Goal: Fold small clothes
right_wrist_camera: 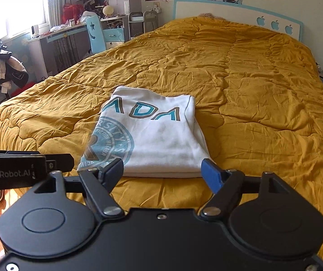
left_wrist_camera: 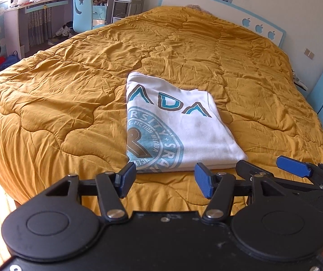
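Nearest us, the left hand-held gripper (left_wrist_camera: 165, 181) and the right hand-held gripper (right_wrist_camera: 162, 172) both stand wide with nothing between their jaws. Just beyond lies the white shirt (left_wrist_camera: 172, 126), folded into 1 neat rectangle on the bed (left_wrist_camera: 59, 85). We judge folding essentially complete.

Both wrist views look forward and slightly down from the foot of the bed (left_wrist_camera: 71, 85), facing the headboard (right_wrist_camera: 236, 13). They sit side by side: the right gripper (left_wrist_camera: 297, 169) enters the left view's lower right. Both share the folded white shirt (right_wrist_camera: 157, 135) at centre frame, close by.
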Demonstrator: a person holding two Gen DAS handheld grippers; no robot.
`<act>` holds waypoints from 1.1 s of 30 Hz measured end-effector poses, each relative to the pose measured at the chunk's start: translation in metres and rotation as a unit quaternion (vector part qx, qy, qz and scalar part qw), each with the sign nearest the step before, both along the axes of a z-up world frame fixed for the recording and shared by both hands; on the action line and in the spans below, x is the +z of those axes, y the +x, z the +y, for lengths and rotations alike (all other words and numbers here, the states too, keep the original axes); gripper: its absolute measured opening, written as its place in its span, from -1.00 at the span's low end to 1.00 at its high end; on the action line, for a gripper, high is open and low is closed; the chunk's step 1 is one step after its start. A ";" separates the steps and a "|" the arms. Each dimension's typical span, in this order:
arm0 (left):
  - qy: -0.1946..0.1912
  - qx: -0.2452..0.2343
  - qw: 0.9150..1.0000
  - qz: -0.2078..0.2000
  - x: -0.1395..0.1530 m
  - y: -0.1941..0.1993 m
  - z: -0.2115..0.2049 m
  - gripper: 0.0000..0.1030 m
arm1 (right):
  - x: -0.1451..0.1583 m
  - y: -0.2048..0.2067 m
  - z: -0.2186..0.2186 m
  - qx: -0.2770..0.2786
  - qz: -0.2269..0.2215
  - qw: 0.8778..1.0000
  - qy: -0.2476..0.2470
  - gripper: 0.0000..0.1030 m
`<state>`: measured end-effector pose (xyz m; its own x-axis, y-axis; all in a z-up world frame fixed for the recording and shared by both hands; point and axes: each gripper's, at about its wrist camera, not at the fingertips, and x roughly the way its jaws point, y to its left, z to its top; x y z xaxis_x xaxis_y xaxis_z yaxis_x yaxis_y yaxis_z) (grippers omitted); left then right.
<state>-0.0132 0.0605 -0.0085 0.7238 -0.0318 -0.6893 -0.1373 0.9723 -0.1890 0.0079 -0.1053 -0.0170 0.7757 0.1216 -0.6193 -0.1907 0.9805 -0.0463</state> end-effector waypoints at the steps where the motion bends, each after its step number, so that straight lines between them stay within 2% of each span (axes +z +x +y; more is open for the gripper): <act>1: 0.000 0.001 1.000 0.000 0.000 -0.001 0.001 0.19 | 0.001 -0.001 0.001 -0.001 -0.002 1.000 -0.002 0.48; 15: -0.013 0.003 1.000 0.017 -0.006 0.002 0.005 0.20 | -0.003 -0.002 0.007 -0.004 0.007 1.000 -0.004 0.49; 33: -0.008 0.009 1.000 0.024 -0.011 0.006 0.008 0.20 | -0.008 -0.001 0.007 -0.007 0.015 1.000 0.000 0.49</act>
<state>-0.0068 0.0689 -0.0196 0.6903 -0.0307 -0.7229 -0.1633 0.9667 -0.1970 0.0069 -0.0986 -0.0246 0.7584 0.1114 -0.6422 -0.1787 0.9831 -0.0406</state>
